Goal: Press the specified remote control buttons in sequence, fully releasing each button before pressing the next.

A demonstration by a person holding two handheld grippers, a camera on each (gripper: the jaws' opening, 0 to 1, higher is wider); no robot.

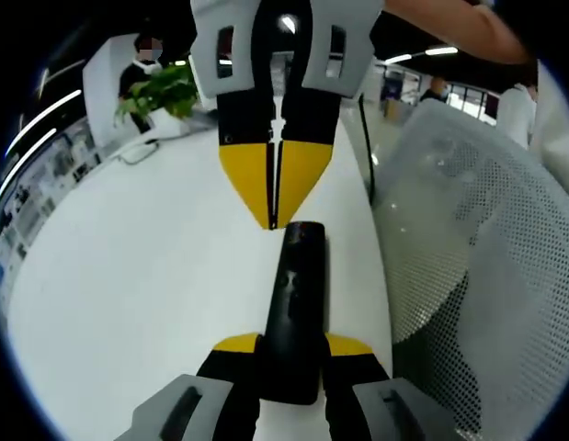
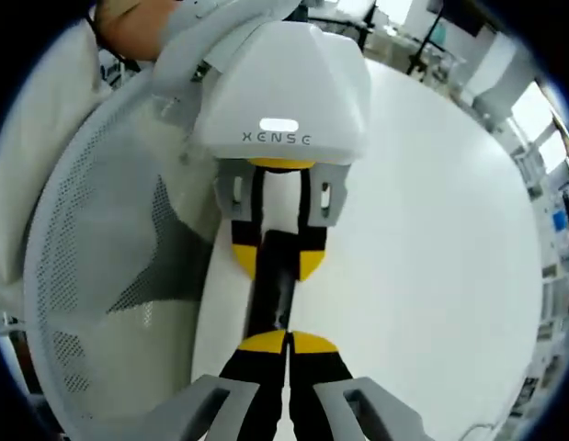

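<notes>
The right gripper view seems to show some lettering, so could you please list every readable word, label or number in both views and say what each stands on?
"XENSE": grey letters on the white housing of the left gripper, below a lit white bar, in the right gripper view.
Remote control: any button markings are too dark and blurred to read.
Wall panels at the left of the left gripper view: print too small to read.

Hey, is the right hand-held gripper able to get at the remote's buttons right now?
Probably yes. The right hand-held gripper, jaws shut, has its tip at the far end of the remote, which the left hand-held gripper clamps, with nothing between them.
</notes>
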